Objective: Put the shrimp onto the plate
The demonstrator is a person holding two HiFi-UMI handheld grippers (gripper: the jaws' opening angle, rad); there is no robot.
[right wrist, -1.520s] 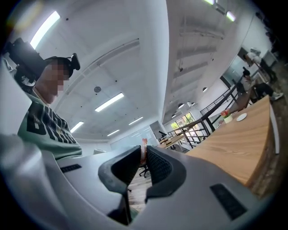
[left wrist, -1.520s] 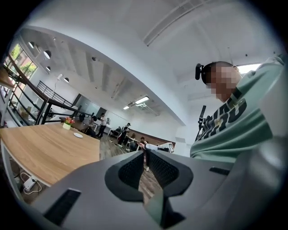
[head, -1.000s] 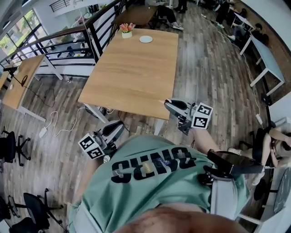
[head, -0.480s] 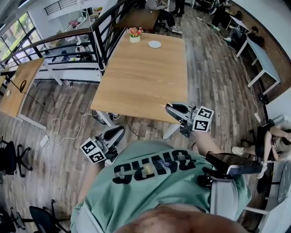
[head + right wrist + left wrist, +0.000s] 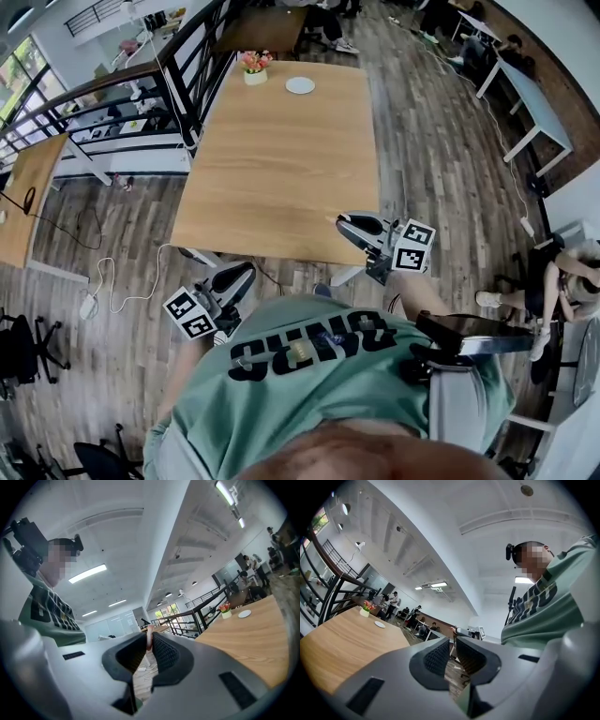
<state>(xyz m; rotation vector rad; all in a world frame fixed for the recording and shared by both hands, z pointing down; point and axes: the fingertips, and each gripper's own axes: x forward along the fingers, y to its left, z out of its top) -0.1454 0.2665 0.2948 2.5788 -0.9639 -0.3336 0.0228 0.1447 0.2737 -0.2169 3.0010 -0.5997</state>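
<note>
We have closed on bench (image 5: 281,169) over last second, near edge now under right hand-held gripper (image 5: 349,223), which pinches shrimp (image 5: 149,641); left hand-held gripper (image 5: 242,274) slightly spread, empty. Far end holds plate (image 5: 300,84), well apart from shrimp: we judge carry unfinished, more approach needed

On the table (image 5: 281,169), the plate (image 5: 300,84) lies right of the flowerpot (image 5: 254,75).
</note>
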